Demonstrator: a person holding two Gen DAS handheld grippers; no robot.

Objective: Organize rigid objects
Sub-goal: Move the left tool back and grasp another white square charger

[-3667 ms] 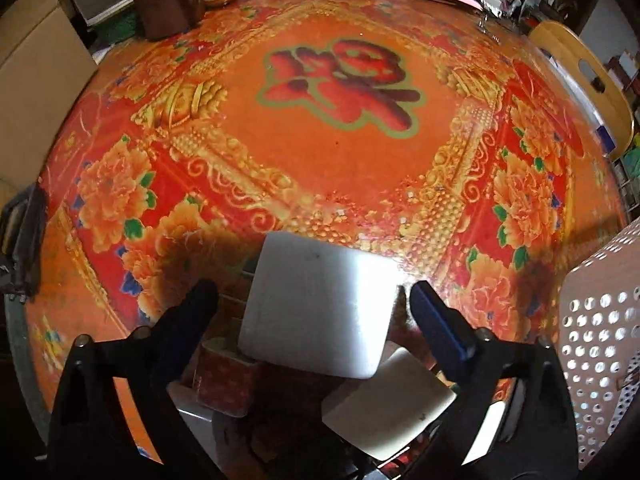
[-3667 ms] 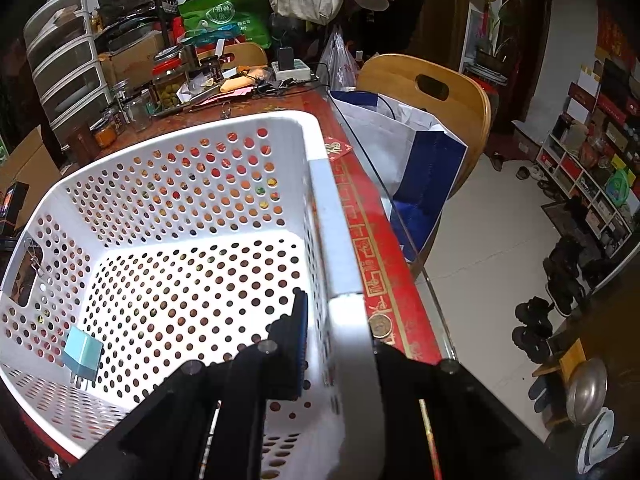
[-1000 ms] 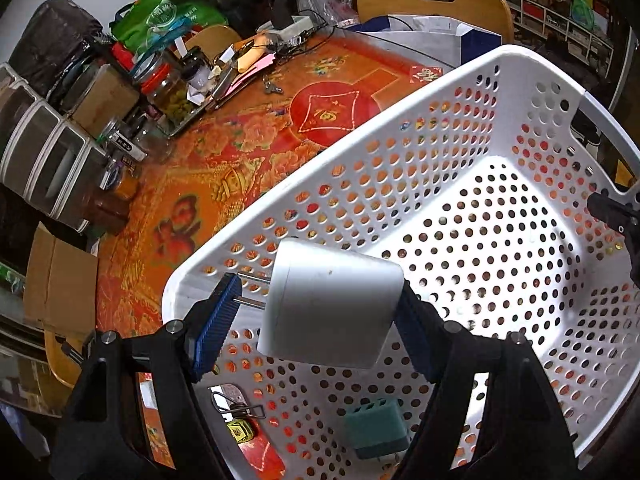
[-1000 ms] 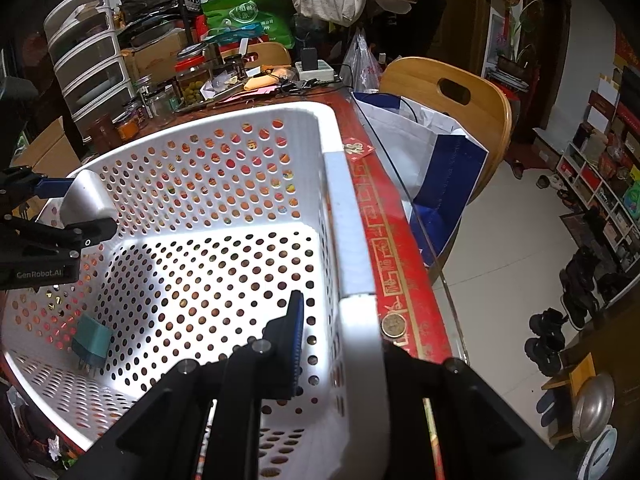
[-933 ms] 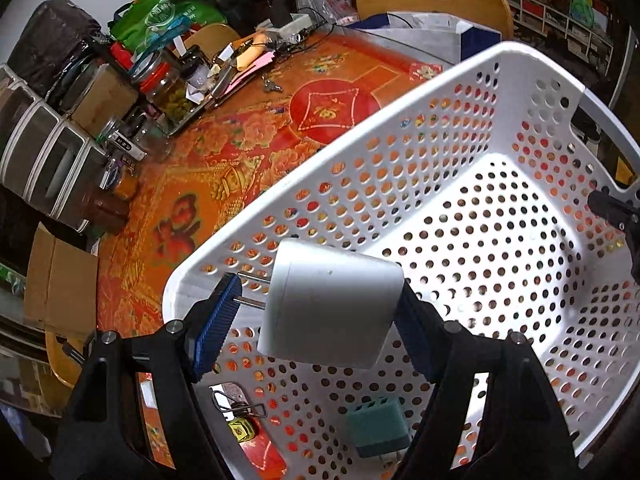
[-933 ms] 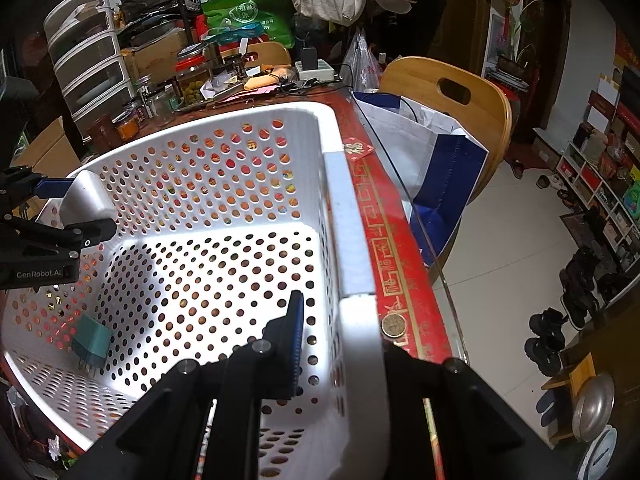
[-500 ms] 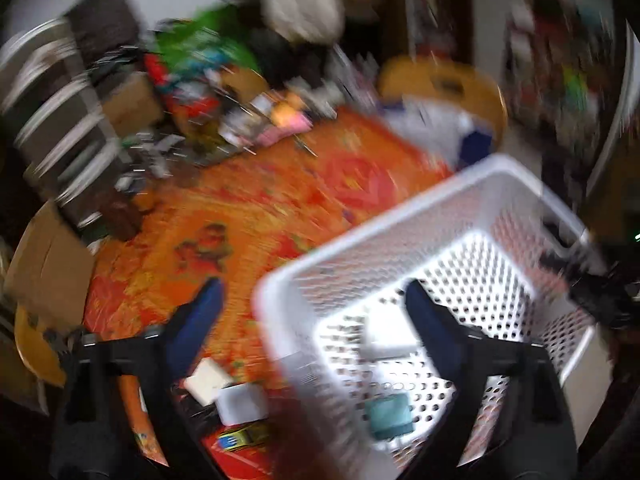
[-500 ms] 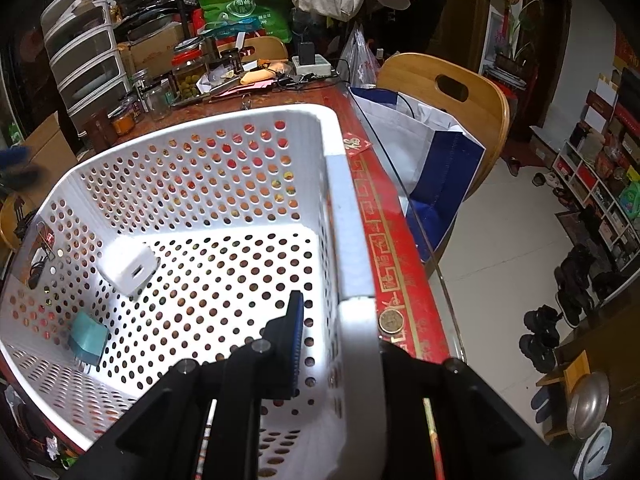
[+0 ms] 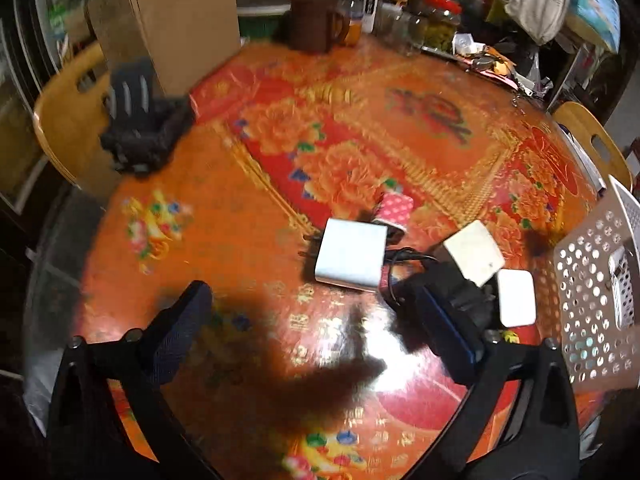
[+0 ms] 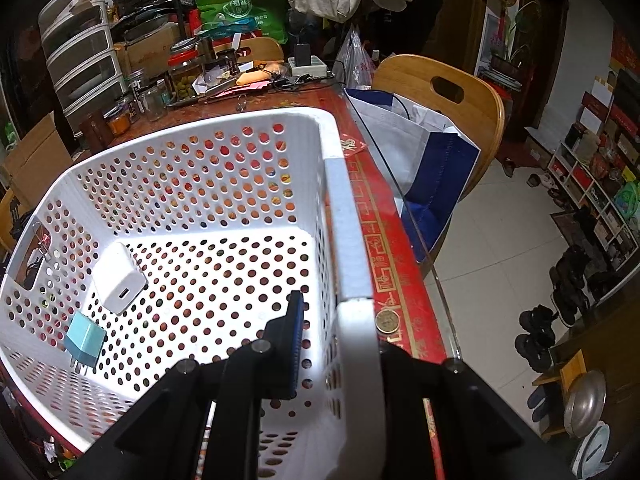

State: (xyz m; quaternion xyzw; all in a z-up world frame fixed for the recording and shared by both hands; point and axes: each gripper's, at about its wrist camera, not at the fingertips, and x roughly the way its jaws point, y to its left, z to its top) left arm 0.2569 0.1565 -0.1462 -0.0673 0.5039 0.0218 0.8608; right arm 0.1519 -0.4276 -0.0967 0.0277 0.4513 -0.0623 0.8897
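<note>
Red and orange flowered cloth is covering the round counter [image 9: 280, 184] in front of us, with jars, a brown mug [image 9: 314, 20] and a cardboard box [image 9: 176, 16] crowding its far edge. We are holding our left tool [image 9: 316, 320] low over the counter, tilted down toward it, its fingers spread wide and gripping nothing. Just beyond it, several chargers are lying close together: a large white adapter [image 9: 351, 254], a cream-colored one [image 9: 474, 252], a small white one [image 9: 516, 297] and a red dotted one [image 9: 396, 209], with a black cord [image 9: 404, 260] curling among them. The white basket [image 9: 592, 300] is standing at the right.

Our right tool [image 10: 336, 344] is reaching forward along the basket's near corner, pinching the basket wall [image 10: 352, 264] between its fingers. Inside, a white charger [image 10: 119, 279] and a teal charger [image 10: 85, 339] are resting on the perforated floor near the left wall.

A second ago our left tool was holding that white charger above the basket; now it is swinging back over the counter, emptied, while our right tool is keeping its grip on the basket.
</note>
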